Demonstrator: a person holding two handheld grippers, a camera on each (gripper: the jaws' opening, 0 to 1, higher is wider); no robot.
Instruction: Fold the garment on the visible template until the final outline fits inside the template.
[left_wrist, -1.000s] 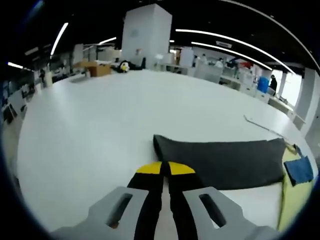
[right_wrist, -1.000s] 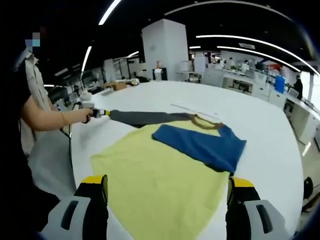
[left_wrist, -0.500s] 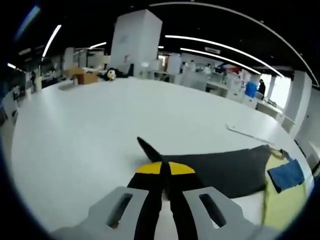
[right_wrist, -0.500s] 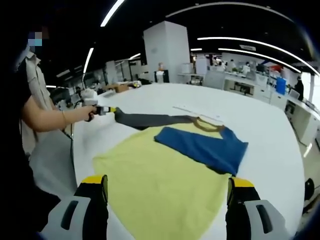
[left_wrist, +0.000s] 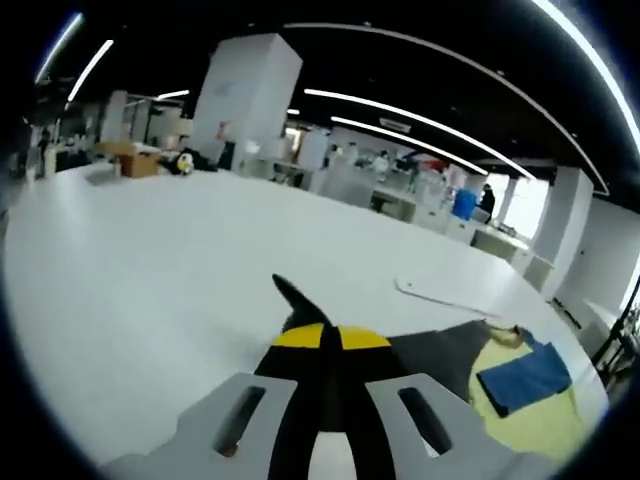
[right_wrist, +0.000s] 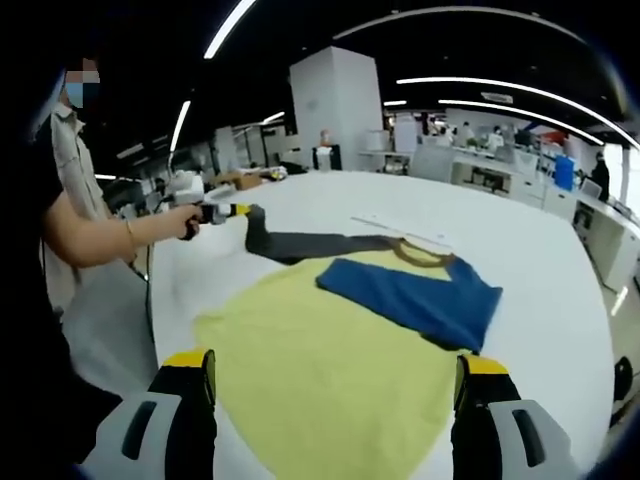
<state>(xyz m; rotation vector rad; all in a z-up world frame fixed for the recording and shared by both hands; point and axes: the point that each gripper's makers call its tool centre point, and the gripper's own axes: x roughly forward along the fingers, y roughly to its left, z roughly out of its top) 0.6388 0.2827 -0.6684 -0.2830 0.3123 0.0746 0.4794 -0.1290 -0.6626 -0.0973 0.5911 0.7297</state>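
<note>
The shirt (right_wrist: 330, 350) lies flat on the white table (right_wrist: 540, 260), its yellow body spread toward the right gripper view's 6 o'clock. The blue sleeve (right_wrist: 415, 295) is already folded inward across the chest, at about 2 o'clock from the body's centre. The grey sleeve (right_wrist: 310, 243) stretches toward 10 o'clock, its cuff lifted off the table.

The left gripper (right_wrist: 238, 210), held in the person's hand (right_wrist: 185, 222), is pinched on that cuff; in the left gripper view its jaws are pressed together on a peak of grey cloth (left_wrist: 295, 298). The right gripper (right_wrist: 335, 375) hangs over the hem with jaws spread wide, gripping nothing.

Judgement: one sleeve fold done, the second in hand. Folding the body remains. A pale strip (left_wrist: 440, 293) lies on the table beyond the collar; whether it is part of the template cannot be told.
</note>
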